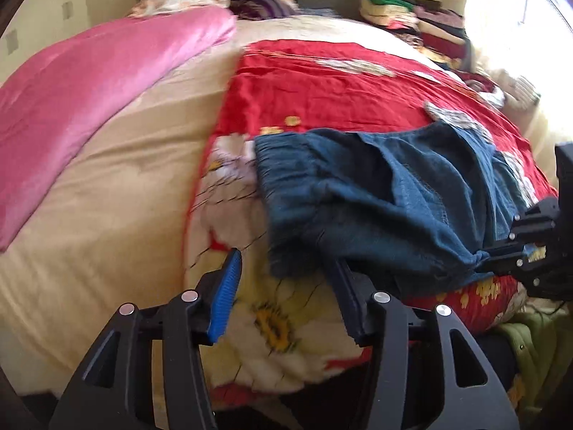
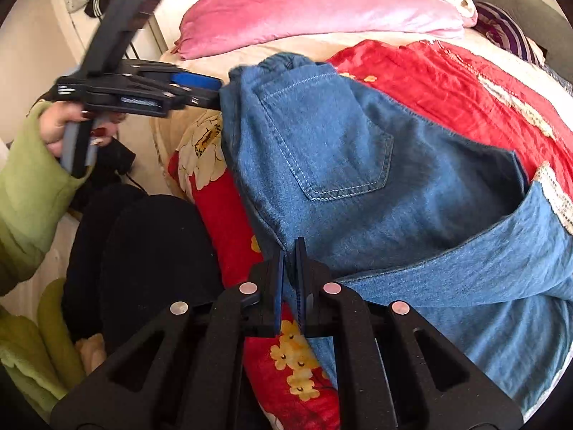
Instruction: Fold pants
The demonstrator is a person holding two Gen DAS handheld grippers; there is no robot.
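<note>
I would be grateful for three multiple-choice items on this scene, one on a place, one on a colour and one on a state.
1. Where do the jeans lie?
A. on the red quilt
B. on the floor
C. on a chair

2. What colour is the blanket at the far side of the bed?
A. green
B. pink
C. black

3. How does the right gripper stand?
A. wide open
B. shut on the jeans
C. shut on nothing

Answers: 1 A, the red floral cloth shows all around the denim. 2 B, it is plain pink. 3 B, denim is pinched between its closed jaws, while the left gripper is open.
</note>
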